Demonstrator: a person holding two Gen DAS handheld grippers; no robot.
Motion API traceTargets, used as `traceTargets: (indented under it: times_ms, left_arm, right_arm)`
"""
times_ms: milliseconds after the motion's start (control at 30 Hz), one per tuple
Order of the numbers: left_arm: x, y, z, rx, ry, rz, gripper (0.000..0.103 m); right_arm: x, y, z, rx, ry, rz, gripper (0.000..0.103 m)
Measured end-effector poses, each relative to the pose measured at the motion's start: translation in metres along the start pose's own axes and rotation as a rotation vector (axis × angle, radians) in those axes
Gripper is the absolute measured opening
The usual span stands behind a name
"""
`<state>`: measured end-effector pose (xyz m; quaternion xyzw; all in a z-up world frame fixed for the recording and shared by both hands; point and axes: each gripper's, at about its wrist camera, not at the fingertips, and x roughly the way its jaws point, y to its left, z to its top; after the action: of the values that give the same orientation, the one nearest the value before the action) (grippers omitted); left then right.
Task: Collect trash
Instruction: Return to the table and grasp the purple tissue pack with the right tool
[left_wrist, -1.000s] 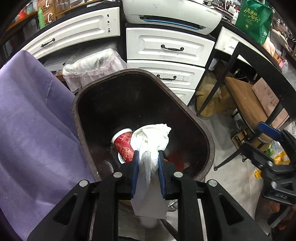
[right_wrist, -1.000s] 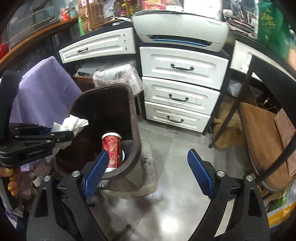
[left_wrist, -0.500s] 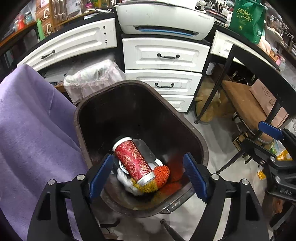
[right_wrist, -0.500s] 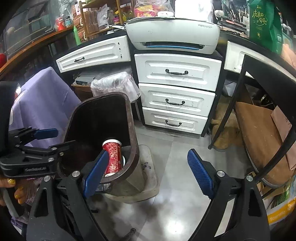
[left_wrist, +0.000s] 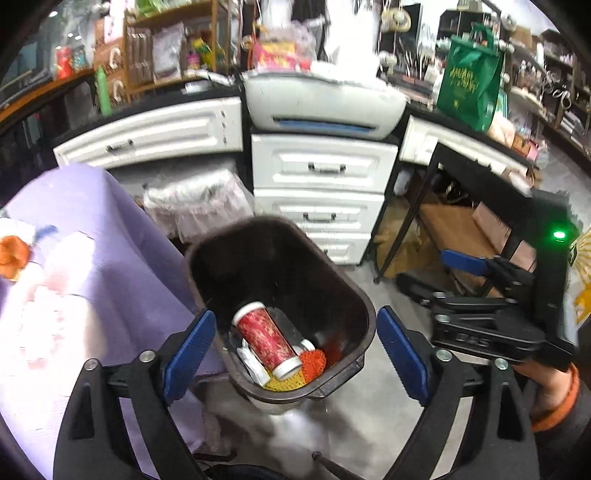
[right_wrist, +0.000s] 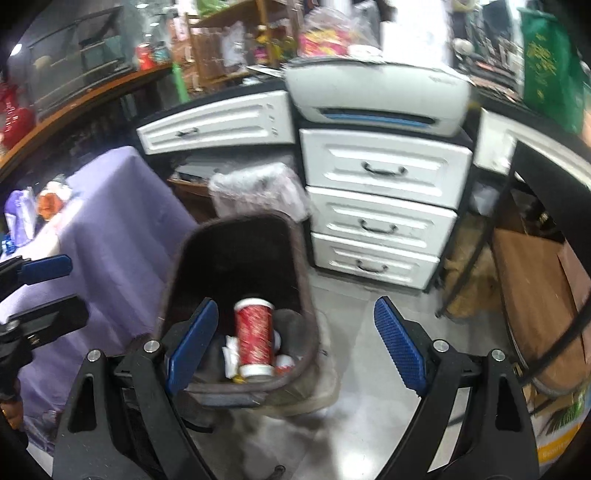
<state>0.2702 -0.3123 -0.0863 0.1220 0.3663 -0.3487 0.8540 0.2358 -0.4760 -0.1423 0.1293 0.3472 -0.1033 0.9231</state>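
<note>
With the 2 grippers empty, the left gripper (left_wrist: 295, 347) opening and the right gripper (right_wrist: 295, 343) spread, the leftover trash (left_wrist: 14, 254) lay on the purple cloth (left_wrist: 122, 258), nearer the left, away from the bin (left_wrist: 328, 376)

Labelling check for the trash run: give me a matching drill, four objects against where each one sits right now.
Things:
1. red paper cup with white rim
2. green tote bag
3. white desktop printer
4. orange object, too blurred to name

Places:
A. on the purple cloth
B. on the white drawer unit
C. inside the dark brown bin
D. on the counter, far right

Pairs: 1-C, 2-D, 3-B, 4-A
</note>
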Motion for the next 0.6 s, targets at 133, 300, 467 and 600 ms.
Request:
traceTargets:
  times_ms: [133,300,467,600]
  left_arm:
    - [-0.032,0.016,-0.001,-0.014,-0.048,0.034,0.092]
    - [-0.064,0.048,-0.010,-0.045,-0.077,0.103,0.093]
    - [-0.098,0.090,-0.024,-0.083,-0.099,0.202,0.094]
    - [-0.123,0.129,-0.041,-0.132,-0.102,0.290,0.094]
  right_arm:
    - [-0.002,0.034,0.021,-0.060,-0.017,0.086,0.086]
    - [-0.002,0.094,0.039,-0.175,-0.030,0.190,0.086]
    - [-0.007,0.159,0.055,-0.263,-0.038,0.319,0.086]
    - [-0.008,0.211,0.060,-0.356,-0.039,0.376,0.086]
